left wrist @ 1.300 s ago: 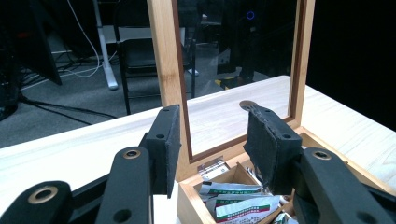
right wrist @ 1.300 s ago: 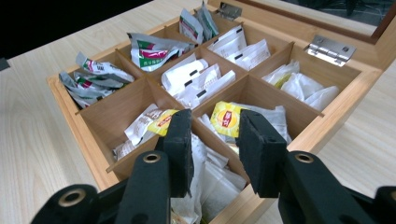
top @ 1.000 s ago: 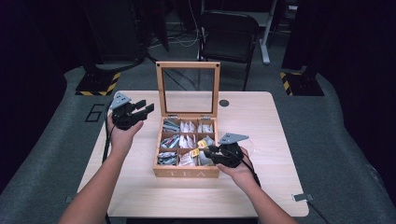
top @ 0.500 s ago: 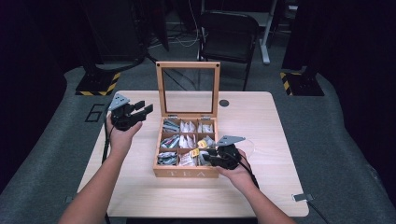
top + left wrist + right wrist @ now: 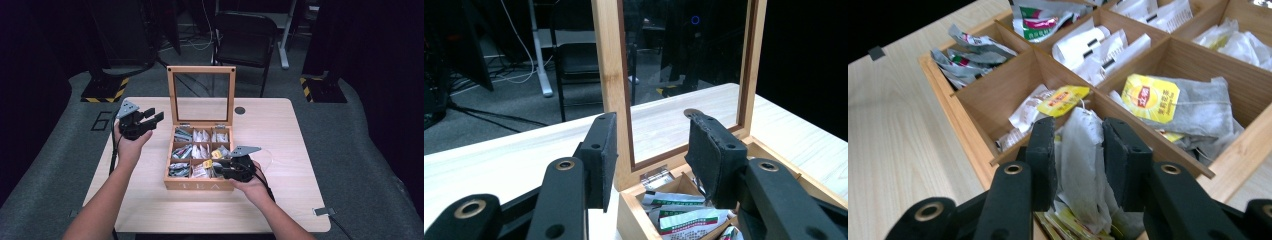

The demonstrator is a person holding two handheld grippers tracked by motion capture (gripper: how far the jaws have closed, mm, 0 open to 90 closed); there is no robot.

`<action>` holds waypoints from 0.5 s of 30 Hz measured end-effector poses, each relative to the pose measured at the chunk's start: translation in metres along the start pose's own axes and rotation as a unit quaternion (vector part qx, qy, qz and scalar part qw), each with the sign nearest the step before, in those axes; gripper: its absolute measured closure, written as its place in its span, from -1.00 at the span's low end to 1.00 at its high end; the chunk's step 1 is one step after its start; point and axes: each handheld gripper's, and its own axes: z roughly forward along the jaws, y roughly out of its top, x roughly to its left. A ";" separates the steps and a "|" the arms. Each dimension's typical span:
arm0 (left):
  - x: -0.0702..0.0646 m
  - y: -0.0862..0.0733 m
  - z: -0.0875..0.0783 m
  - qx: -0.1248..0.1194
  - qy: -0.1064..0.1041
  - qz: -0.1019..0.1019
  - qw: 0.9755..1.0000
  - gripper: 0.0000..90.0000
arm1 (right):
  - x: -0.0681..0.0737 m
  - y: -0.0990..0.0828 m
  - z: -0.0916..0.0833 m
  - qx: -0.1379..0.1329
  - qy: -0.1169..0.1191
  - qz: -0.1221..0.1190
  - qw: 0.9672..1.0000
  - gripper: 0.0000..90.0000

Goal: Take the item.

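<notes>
A wooden tea box [image 5: 197, 186] stands mid-table with its glass lid [image 5: 201, 70] upright. Its compartments hold tea bags and packets [image 5: 1098, 47]. My right gripper [image 5: 218, 169] reaches into the front right compartment. In the right gripper view its jaws [image 5: 1079, 127] are shut on a grey-white tea bag [image 5: 1083, 160], whose yellow tag [image 5: 1063, 100] lies just ahead. My left gripper [image 5: 142, 121] hovers left of the box, open with nothing between its pads. In the left gripper view it [image 5: 651, 150] faces the lid's frame [image 5: 611, 75] and green-striped packets [image 5: 684, 215].
A yellow-labelled tea bag [image 5: 1150, 97] lies in the neighbouring compartment. A small dark disc [image 5: 240, 110] sits on the table [image 5: 300, 165] behind the box. A black chair [image 5: 245, 30] and striped floor bases [image 5: 107, 92] stand beyond the far edge.
</notes>
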 end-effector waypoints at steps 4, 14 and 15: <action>0.000 0.000 0.000 0.000 0.001 0.000 1.000 0.22 | 0.002 0.002 0.000 -0.004 0.003 0.000 1.000 0.49; 0.000 0.003 -0.001 0.000 0.002 0.001 1.000 0.23 | 0.003 0.006 -0.001 -0.007 0.007 -0.006 1.000 0.62; 0.000 0.003 -0.001 -0.001 0.002 0.001 1.000 0.22 | 0.003 0.007 -0.002 -0.008 0.007 -0.005 1.000 0.63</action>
